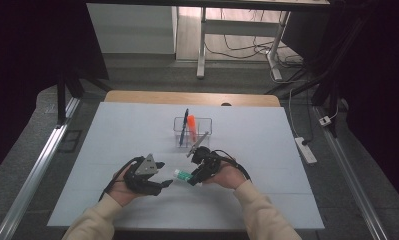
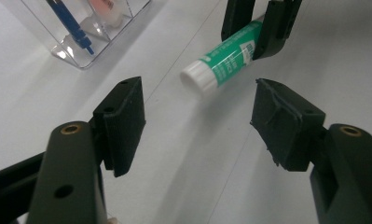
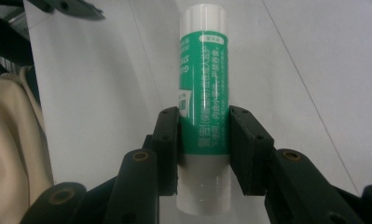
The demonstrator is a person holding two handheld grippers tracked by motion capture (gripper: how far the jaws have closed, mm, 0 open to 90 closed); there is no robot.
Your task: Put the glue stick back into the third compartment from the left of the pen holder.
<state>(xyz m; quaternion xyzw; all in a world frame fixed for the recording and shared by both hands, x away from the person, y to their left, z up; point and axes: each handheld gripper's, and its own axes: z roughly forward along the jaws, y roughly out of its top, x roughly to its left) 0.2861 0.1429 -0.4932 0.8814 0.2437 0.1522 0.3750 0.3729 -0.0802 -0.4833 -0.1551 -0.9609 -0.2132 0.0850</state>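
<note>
Two sets of tongs met low in the centre of the frame: the right tongs point(image 3: 203, 140) were clamped on a green glue stick point(image 3: 203, 93) just above the tabletop point(image 1: 137, 125), while the left tongs point(image 2: 197, 121) stood apart and empty beside its white cap point(image 2: 197, 77). This looked like the carrying step. Next, probably, the stick would need lifting toward the clear organizer point(image 1: 204, 125) higher in the frame.

bare table point(image 1: 267, 190) lies open all round the grippers; only the clear organizer point(image 1: 192, 132) stands just beyond them.
</note>
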